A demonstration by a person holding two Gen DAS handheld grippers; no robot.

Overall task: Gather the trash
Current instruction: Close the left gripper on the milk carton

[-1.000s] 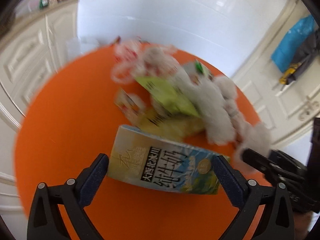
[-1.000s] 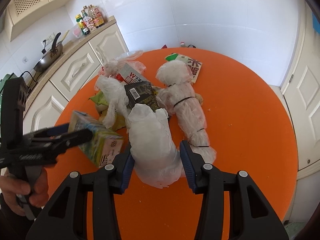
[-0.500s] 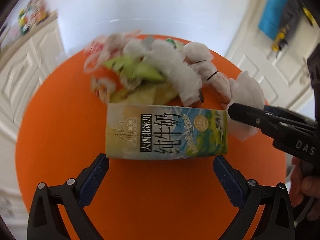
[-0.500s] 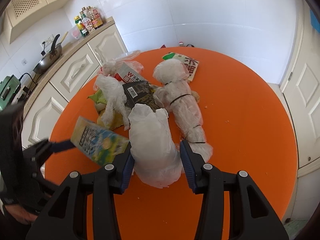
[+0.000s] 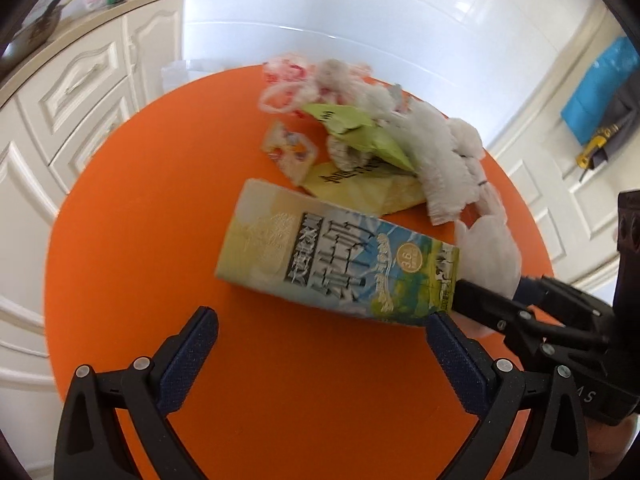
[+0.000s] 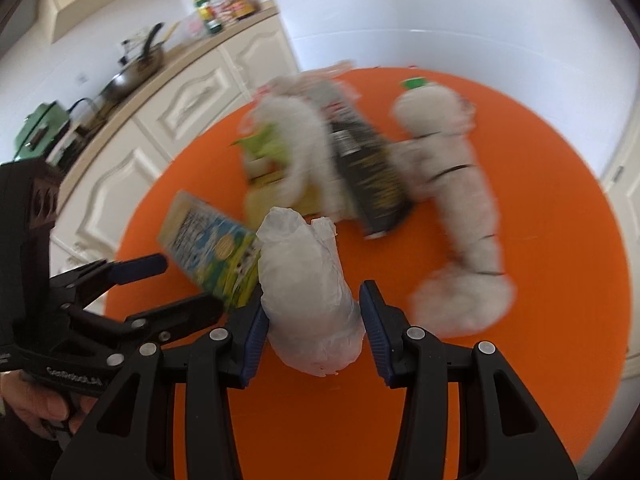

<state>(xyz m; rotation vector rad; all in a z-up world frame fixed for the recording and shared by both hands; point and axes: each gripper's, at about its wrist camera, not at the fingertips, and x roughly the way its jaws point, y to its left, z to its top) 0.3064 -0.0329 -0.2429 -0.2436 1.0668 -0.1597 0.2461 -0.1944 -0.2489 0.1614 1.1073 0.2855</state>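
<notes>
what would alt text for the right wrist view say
The right claw grips a crumpled white plastic bag over a round orange table. At left the left claw is open around a milk carton; blurred wrappers lie behind.

surface: round orange table (image 5: 132, 264) | on it: heaped wrappers (image 5: 360, 136), long white bundle (image 6: 460, 184)
</notes>
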